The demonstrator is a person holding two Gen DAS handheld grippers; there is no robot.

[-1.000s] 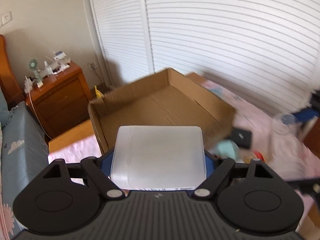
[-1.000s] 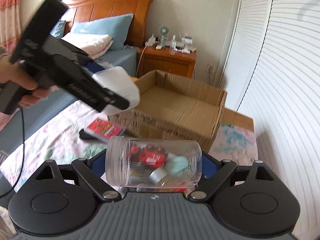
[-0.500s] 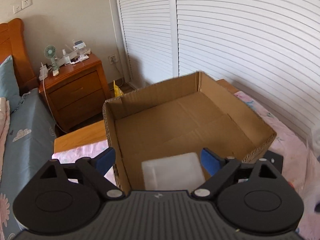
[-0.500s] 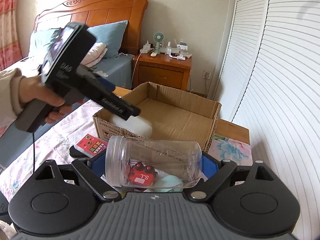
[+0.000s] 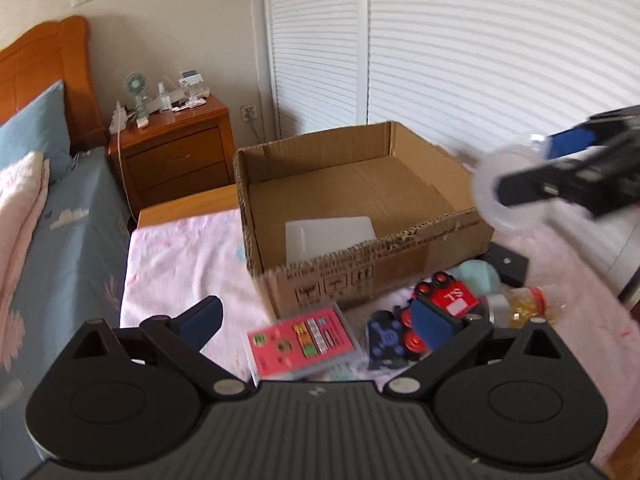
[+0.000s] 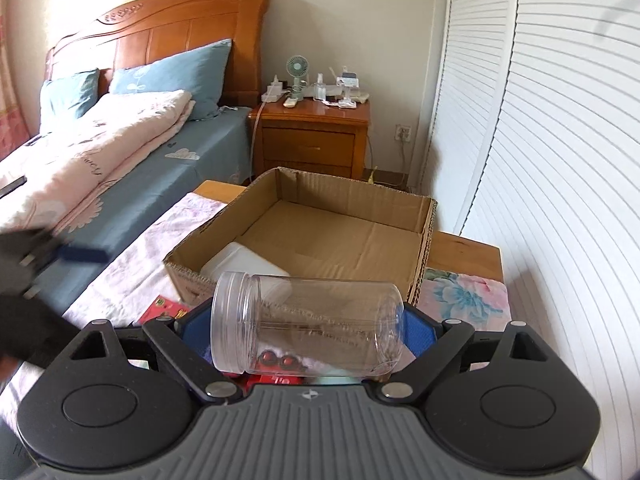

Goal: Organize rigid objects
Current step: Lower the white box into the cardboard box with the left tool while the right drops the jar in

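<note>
An open cardboard box stands on the pink-sheeted surface. A white plastic box lies in its near corner. My left gripper hangs short of the box above the loose items. Its jaws are opening and nothing is between them. My right gripper is shut on a clear empty jar held sideways, just short of the box's near wall. In the left wrist view that jar shows blurred at the right, beside the box.
In front of the box lie a pink card pack, a red toy car, a dark blue toy, a teal item, a black case and a small bottle. A wooden nightstand and a bed stand behind.
The left gripper let go of the white box, which now lies in the cardboard box, then drew back with jaws widening. The right gripper brought the jar closer to the box.
</note>
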